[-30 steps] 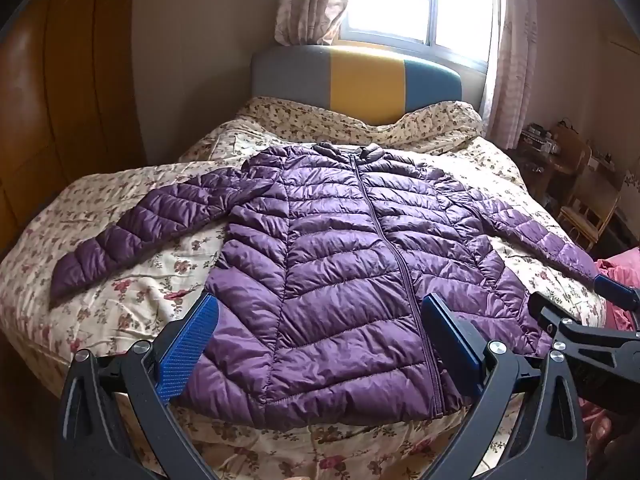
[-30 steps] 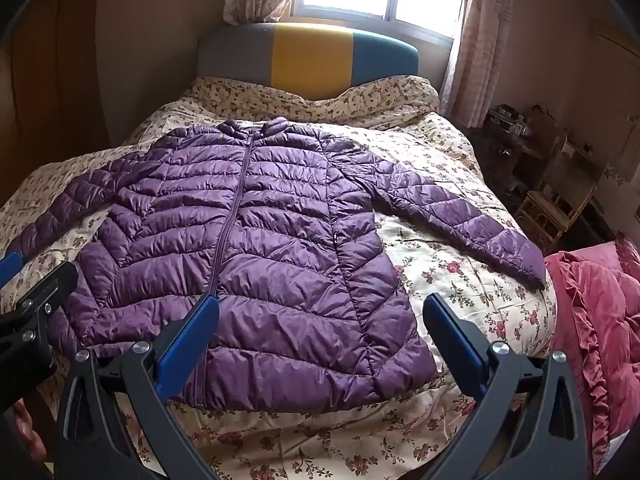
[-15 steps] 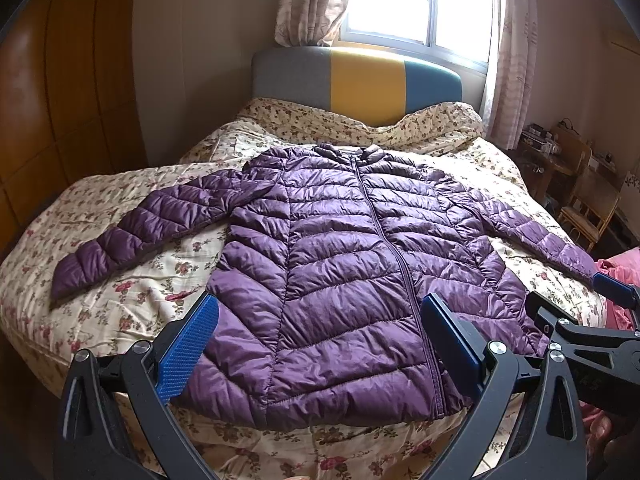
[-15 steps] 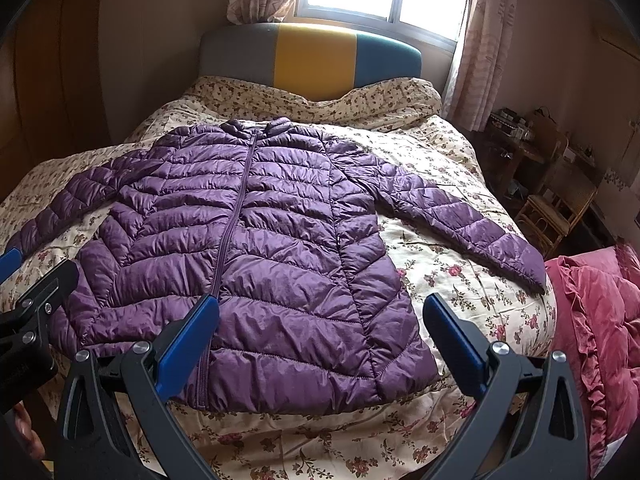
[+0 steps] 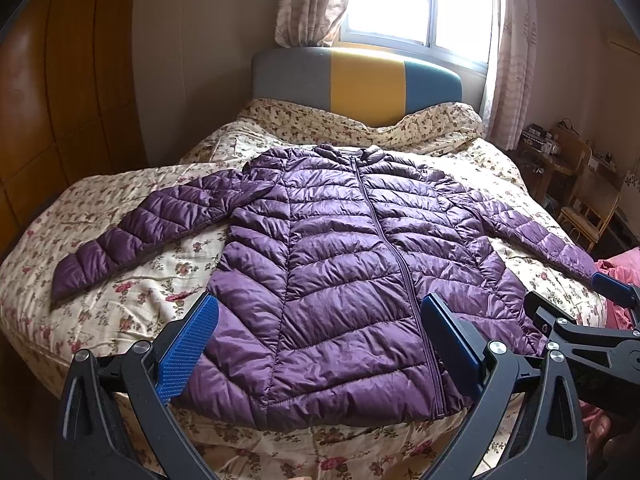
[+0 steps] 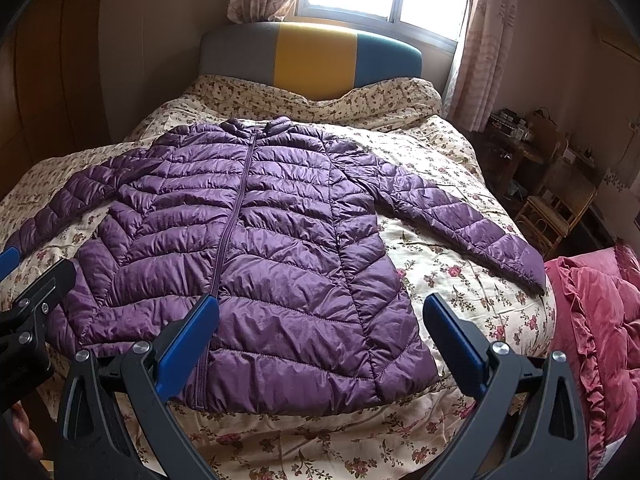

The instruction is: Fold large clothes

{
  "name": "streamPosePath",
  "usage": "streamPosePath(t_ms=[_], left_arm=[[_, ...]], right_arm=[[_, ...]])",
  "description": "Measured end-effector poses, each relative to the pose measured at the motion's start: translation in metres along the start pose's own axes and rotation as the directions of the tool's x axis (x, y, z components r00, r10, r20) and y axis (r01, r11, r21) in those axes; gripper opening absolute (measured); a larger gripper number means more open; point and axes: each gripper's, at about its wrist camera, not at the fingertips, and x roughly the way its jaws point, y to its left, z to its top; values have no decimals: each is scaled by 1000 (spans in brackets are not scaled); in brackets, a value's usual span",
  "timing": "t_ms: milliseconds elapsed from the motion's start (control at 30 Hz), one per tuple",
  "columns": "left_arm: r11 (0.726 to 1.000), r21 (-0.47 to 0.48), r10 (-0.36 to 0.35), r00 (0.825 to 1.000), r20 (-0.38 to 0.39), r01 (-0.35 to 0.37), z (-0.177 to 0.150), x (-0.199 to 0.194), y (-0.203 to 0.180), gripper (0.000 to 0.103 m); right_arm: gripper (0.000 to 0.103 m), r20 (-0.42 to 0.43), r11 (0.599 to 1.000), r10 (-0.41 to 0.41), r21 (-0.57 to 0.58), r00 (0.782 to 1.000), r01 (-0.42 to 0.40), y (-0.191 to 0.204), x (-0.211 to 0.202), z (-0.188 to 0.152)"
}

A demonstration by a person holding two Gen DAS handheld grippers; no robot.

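Observation:
A purple quilted puffer jacket (image 5: 340,264) (image 6: 256,248) lies flat and zipped on the bed, front up, collar toward the headboard, both sleeves spread out sideways. My left gripper (image 5: 320,340) hovers open above the jacket's hem near the zipper, nothing between its blue pads. My right gripper (image 6: 320,340) is open too, over the hem's right half. The right gripper's fingers (image 5: 560,320) show at the right edge of the left wrist view. At the left edge of the right wrist view are the left gripper's fingers (image 6: 36,288).
The bed carries a floral quilt (image 5: 132,280) and has a grey, yellow and teal headboard (image 5: 356,76) under a bright window. A wooden wardrobe (image 5: 60,100) stands left. A pink ruffled blanket (image 6: 592,320) lies at the bed's right side, wicker chairs (image 6: 556,208) beyond it.
Both views have shifted only slightly, as if the grippers pulled back and rose a little; the jacket has not moved and both grippers stay open.

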Motion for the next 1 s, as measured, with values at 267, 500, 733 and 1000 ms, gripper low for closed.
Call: streamPosePath(t_ms=[267, 500, 733, 1000], left_arm=[[1000, -2, 0, 1000, 1, 0, 0, 0, 0, 100], [1000, -8, 7, 1000, -4, -7, -1, 1, 1, 100], [1000, -7, 10, 1000, -9, -10, -1, 3, 1, 100], [1000, 8, 14, 1000, -20, -14, 1, 11, -2, 100]], right_arm=[[101, 0, 1000, -1, -4, 1000, 1, 0, 1, 1], [101, 3, 1000, -4, -6, 1000, 4, 0, 2, 2], [101, -3, 1000, -3, -2, 1000, 3, -2, 5, 3], [101, -21, 1000, -2, 7, 1000, 2, -8, 16, 6]])
